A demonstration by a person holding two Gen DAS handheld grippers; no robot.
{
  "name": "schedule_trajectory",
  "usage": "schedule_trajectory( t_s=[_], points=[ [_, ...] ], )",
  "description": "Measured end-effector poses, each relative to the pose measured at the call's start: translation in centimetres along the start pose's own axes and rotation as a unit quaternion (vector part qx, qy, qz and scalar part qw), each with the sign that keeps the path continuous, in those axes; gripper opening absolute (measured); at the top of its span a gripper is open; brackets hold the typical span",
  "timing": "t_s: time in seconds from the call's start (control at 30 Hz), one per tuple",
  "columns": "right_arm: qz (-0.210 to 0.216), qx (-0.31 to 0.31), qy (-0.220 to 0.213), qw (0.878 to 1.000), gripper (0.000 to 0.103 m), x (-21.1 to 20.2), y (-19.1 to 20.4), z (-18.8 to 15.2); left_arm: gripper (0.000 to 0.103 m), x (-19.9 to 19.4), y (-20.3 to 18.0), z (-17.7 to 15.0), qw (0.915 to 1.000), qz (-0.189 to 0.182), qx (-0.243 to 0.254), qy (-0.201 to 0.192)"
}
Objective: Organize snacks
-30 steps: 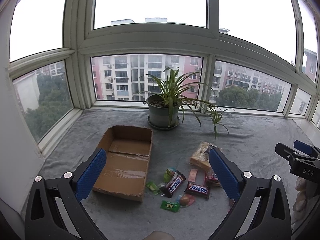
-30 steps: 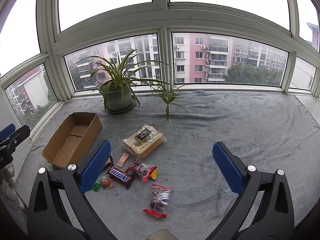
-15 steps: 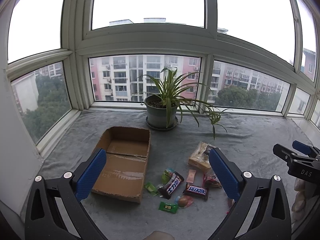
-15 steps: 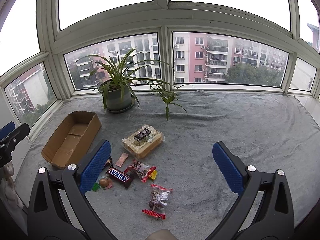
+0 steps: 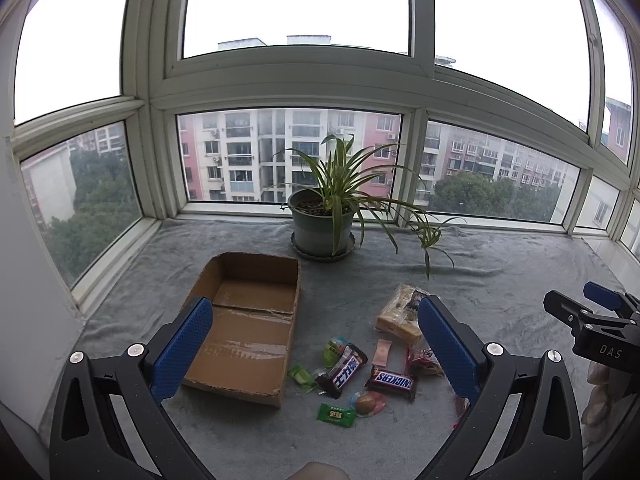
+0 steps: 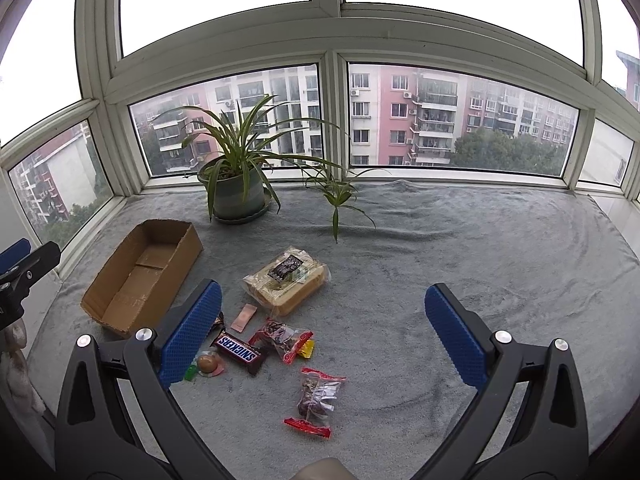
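The brown "SNICKERS" bar [image 6: 239,351] lies flat, long axis slanting toward the open cardboard box [image 6: 140,276]; left gripper [image 5: 312,344] and right gripper [image 6: 320,332] both gape wide, holding nothing.

In the left wrist view, the left gripper's right finger [image 5: 448,344] covers part of a red snack packet [image 5: 424,358] and the right end of the wrapped cake [image 5: 398,314] at about 3 o'clock. In the right wrist view, the right gripper's left finger [image 6: 192,330] hides most of a dark candy bar [image 6: 218,322] and a green sweet [image 6: 191,372] at 9 o'clock. Print on the small wrappers is too small to read.
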State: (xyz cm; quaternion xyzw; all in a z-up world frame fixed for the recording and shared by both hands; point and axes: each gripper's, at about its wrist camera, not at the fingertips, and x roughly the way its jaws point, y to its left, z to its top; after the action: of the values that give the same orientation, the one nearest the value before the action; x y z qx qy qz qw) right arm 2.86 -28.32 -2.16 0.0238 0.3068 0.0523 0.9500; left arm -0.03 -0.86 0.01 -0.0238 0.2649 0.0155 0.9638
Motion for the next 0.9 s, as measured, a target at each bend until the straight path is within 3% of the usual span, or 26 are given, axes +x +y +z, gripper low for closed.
schedule_trajectory(
  t_s=[0.47, 0.9],
  points=[
    [0.005, 0.011, 0.021, 1.000, 0.103, 0.6, -0.6, -1.0, 0.102, 0.6, -0.5, -0.6, 0.9999, -0.005, 0.006, 0.011],
    [-0.012, 0.029, 0.030, 0.999, 0.103, 0.9, -4.0, -4.3, 0.102, 2.4, -0.4, -3.1, 0.9978, -0.017, 0.011, 0.063]
  ],
)
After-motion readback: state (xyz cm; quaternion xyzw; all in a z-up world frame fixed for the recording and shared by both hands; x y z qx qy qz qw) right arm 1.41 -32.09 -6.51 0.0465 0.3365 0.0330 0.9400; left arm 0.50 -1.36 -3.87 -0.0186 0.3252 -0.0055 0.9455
